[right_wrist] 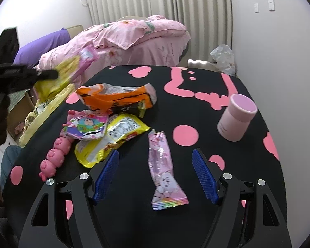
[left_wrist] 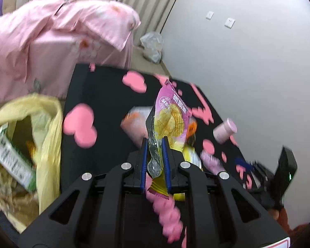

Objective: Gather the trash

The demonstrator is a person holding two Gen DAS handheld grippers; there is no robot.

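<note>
No wording you could read, chip packet (left_wrist: 171, 119) bore blurred characters, yellow wrapper (right_wrist: 122, 128) carried a tiny illegible nutrition panel.

Wrappers (right_wrist: 113, 111) crowd the table's (right_wrist: 196, 111) left; the middle lies open.

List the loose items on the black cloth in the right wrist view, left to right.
Pink caterpillar toy → yellow wrapper → long pink wrapper → pink cylinder. The cartoon and orange wrappers overlap others, so they are left out.
</note>
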